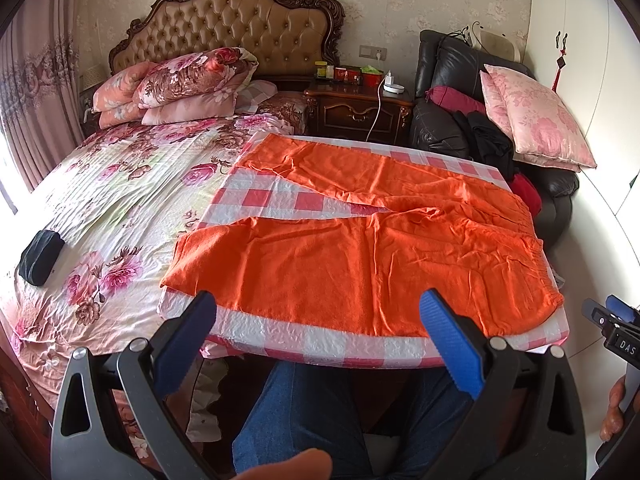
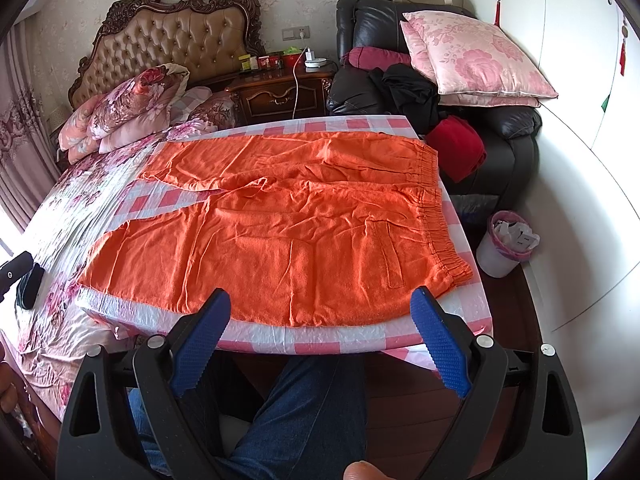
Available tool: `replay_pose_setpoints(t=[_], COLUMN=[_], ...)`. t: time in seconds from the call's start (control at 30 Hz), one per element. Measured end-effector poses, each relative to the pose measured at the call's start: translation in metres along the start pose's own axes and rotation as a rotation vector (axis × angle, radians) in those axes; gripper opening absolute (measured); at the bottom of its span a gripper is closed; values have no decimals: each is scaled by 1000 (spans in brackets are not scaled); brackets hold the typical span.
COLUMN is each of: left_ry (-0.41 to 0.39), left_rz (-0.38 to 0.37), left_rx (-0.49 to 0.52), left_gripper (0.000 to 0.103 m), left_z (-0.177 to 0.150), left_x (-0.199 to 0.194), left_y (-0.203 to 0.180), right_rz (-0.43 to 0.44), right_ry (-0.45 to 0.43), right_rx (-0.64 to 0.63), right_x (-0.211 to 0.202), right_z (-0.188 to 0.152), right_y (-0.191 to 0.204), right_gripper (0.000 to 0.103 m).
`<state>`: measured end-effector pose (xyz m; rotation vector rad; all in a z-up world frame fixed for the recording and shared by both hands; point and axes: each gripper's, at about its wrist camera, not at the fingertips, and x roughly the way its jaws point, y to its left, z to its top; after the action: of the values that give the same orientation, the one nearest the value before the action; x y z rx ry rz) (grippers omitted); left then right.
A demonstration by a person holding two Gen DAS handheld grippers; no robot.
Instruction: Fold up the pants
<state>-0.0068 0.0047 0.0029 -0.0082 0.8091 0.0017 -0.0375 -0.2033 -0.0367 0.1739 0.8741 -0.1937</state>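
Fingers (image 1: pixel 198 334) of both grippers stand wide apart, empty, before the checkered surface (image 2: pixel 328 338); orange cotton pants (image 2: pixel 288 224) lie flat, waistband rightward.

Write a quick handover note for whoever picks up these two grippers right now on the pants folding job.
Left gripper: open, holding nothing, above the table's near edge.
Right gripper: open, holding nothing, also at the near edge.
Orange pants: spread flat on the checkered table, waistband to the right, both legs pointing left toward the bed, legs apart.
Done: pants laid out.
Left: every fold. A likely start is bringing one leg over the other, then folding lengthwise.
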Motion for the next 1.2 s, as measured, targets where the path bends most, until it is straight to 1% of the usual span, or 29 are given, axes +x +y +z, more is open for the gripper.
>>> replay_pose_setpoints(t=[0.37, 0.57, 1.0, 1.2], left_ry=[-1, 6, 9, 41], left_rz=[0, 0, -2, 6], left_rx=[-1, 0, -2, 2], left_gripper=[102, 102, 102, 102], left_z=[-1, 1, -4, -10], left_x=[0, 4, 7, 25], left_y=[1, -8, -7, -6], right_rz=[1, 3, 0, 20], right_ry=[1, 6, 12, 13], right_rx=[-1, -7, -13, 6], right_x=[1, 4, 8, 16], right_z=[-1, -7, -9, -11], right_y=[1, 3, 3, -5], right_gripper=[88, 88, 88, 88])
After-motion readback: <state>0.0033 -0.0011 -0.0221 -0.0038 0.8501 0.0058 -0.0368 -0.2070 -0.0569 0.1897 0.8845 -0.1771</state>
